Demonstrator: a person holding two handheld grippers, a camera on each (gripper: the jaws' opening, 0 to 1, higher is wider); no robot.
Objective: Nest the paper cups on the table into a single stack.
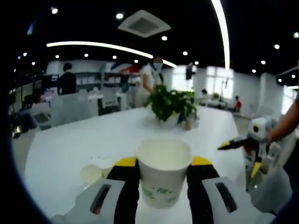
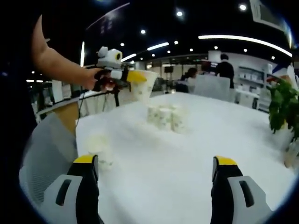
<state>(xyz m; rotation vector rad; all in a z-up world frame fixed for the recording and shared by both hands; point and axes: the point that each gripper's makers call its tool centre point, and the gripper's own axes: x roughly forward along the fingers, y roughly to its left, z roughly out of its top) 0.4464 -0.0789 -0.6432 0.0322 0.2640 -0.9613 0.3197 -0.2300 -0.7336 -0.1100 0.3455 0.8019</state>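
A paper cup is clamped upright between the fingers of the left gripper and held above the white desk. Another cup is seen on the desk just beyond the right gripper's left finger, and a cluster of cups farther ahead. The right gripper's fingers are spread wide, nothing between them. A potted plant is seen beyond the held cup.

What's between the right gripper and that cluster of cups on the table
Nothing visible. The right gripper is open over bare white table, with the cluster of cups ahead. One separate cup stands off beside its left jaw.
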